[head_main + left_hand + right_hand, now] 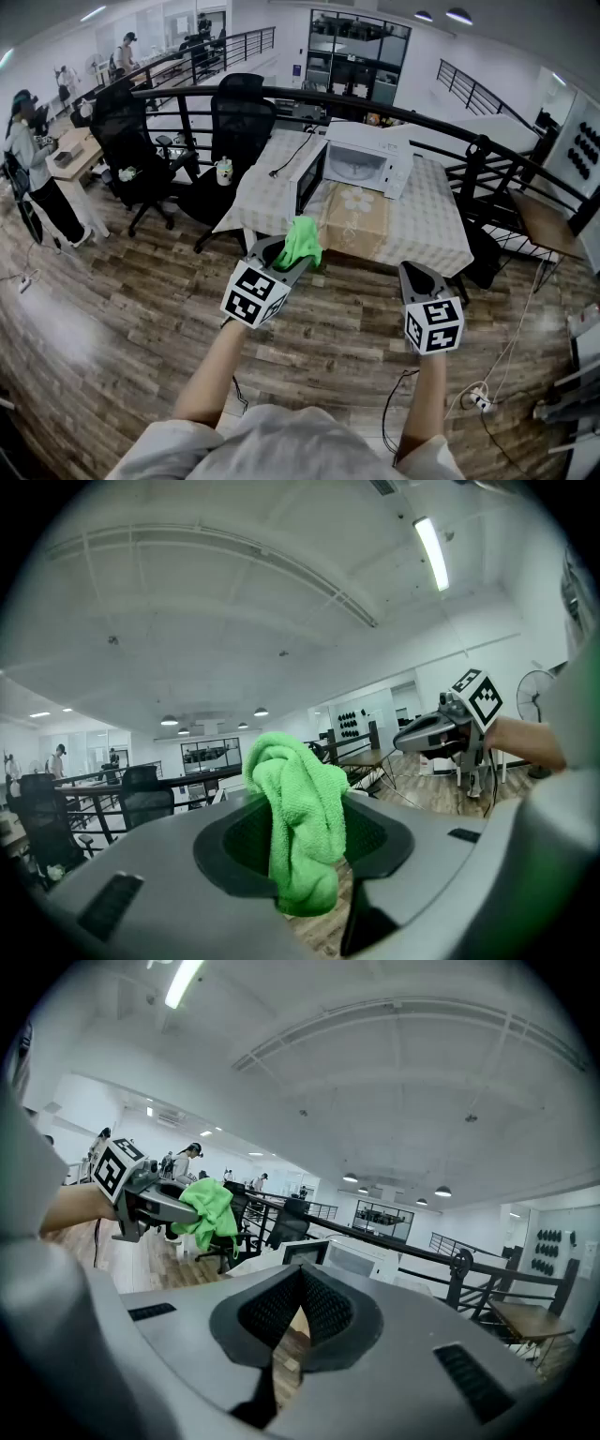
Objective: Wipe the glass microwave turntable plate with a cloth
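My left gripper is shut on a bunched green cloth, held in the air short of the table's near edge. In the left gripper view the cloth hangs out between the jaws. Level with it to the right, my right gripper is shut with nothing in it; its ribbed pads meet at the tip. A white microwave stands on the checked table with its door open. In front of it, on a brown mat, lies a faint clover-marked disc, probably the glass plate.
Two black office chairs stand left of the table, and a black railing curves behind it. A power cord trails over the table's left side. People work at desks far left. A power strip and cables lie on the wood floor at right.
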Motion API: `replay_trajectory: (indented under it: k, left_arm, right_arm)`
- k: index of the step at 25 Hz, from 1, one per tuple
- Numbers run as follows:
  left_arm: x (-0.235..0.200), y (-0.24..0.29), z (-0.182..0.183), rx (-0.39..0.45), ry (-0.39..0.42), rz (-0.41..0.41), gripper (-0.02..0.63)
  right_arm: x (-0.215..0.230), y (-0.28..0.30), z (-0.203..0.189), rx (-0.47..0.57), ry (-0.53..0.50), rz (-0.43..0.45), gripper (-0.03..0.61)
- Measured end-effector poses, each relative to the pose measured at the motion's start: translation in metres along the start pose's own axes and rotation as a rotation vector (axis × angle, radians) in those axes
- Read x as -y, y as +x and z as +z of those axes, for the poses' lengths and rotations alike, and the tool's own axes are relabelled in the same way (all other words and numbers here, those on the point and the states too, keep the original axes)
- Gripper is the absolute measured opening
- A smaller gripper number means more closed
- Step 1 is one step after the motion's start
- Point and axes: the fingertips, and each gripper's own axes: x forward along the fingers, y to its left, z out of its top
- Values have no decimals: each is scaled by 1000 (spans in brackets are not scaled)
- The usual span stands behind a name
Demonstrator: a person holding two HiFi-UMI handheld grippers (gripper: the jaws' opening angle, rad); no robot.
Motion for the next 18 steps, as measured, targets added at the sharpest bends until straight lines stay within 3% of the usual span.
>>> replay_trajectory:
  k: [6, 13, 18]
  left_arm:
    - [-6, 2, 4, 27, 49, -27, 186]
    - [-16, -1, -9, 23, 37, -56, 187]
    - [-26, 1, -18, 24, 47, -87, 187]
  right_arm:
    - [-6, 14, 8, 9, -24, -5, 14]
    - [0, 21, 6, -8, -24, -166, 15]
    - [-11, 22, 7, 27, 40, -153, 14]
